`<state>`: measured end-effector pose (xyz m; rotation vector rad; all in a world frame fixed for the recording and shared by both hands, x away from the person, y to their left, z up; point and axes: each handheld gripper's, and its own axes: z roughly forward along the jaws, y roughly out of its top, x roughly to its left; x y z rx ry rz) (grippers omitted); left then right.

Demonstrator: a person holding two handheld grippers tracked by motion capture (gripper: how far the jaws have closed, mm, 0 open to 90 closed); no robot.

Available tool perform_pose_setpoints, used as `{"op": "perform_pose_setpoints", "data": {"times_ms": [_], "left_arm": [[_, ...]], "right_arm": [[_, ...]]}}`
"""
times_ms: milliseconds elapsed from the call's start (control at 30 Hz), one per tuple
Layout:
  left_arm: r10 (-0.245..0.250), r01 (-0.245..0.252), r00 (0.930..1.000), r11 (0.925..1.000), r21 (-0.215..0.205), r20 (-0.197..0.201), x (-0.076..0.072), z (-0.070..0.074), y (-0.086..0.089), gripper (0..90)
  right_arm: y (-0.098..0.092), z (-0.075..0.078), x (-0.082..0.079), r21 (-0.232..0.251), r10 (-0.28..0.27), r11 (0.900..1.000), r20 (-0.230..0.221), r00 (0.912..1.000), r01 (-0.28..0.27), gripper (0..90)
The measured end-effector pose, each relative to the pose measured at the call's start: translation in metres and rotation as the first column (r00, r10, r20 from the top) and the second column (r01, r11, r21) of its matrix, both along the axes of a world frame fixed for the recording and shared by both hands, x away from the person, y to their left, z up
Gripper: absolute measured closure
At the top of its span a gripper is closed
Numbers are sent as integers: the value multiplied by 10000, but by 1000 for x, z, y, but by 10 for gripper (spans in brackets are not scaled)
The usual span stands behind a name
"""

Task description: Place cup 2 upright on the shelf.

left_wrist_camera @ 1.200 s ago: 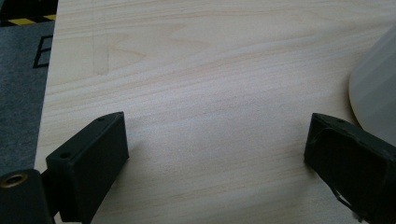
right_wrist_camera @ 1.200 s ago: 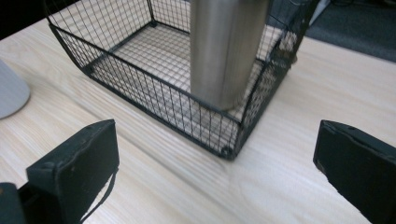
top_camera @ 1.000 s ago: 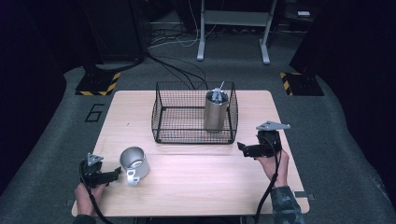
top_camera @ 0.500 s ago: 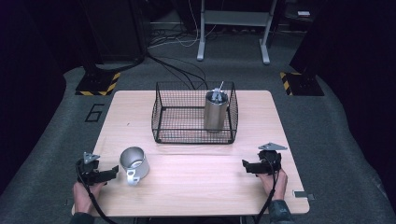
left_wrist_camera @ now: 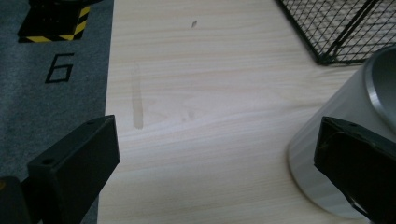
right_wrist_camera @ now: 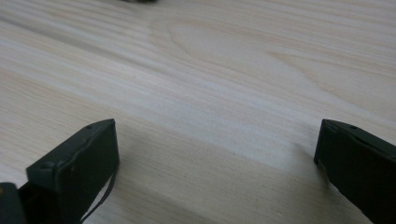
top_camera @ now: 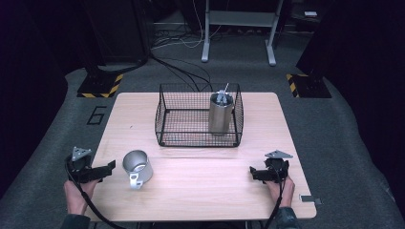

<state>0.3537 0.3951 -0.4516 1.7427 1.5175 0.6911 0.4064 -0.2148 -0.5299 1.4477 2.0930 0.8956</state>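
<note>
- The left gripper (top_camera: 109, 168) is seen at about 8 o'clock of the table (top_camera: 200, 191), at its left edge, held in the person's left hand (top_camera: 76, 195); its jaws are spread wide and nothing is held between them.
- The metal cup (top_camera: 137, 167) is found on the wood just beside the left gripper, toward 3 o'clock from it; it lies tilted on its side with the open mouth facing up and away, the handle pointing to 6 o'clock.
- In the left gripper view the cup's wall (left_wrist_camera: 327, 140) is seen right by one jaw, at about 4 o'clock of that view; whether the jaw touches it cannot be told. Bare wood is seen between the jaws.
- The right gripper (top_camera: 253, 173) is placed at about 4 o'clock of the table, low over the wood, held in the right hand (top_camera: 279, 188); its jaws are spread apart and empty. Plain wood grain (right_wrist_camera: 210, 93) is seen between them in the right gripper view.
- A black wire basket (top_camera: 165, 112) is noted at the table's 12 o'clock, well apart from both grippers.
- A tall steel tumbler (top_camera: 219, 114) stands upright inside the basket, in its right part, with small items in its mouth too small to identify.
</note>
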Motion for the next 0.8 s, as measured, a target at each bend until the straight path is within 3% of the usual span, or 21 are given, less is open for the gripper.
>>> {"op": "perform_pose_setpoints", "data": {"times_ms": [233, 433, 567, 800], "left_arm": [[-589, 604, 9959, 9980, -194, 692, -8, 29, -26, 0], [-967, 975, 9947, 9950, -214, 352, -4, 43, -53, 0], [-1365, 1370, 9904, 9903, -214, 205, -1, 42, -73, 0], [-1667, 1666, 9859, 9860, -89, -117, 6, 24, -94, 0]], "right_arm": [[0, 0, -1, -22, 2, 10000, -8, 10000, -2, 0], [0, 0, 0, -41, 36, 10000, -26, 10000, -36, 0], [0, 0, 0, -9, -3, 10000, -8, 10000, 3, 0], [0, 0, 0, -13, -2, 10000, -5, 10000, 2, 0]]}}
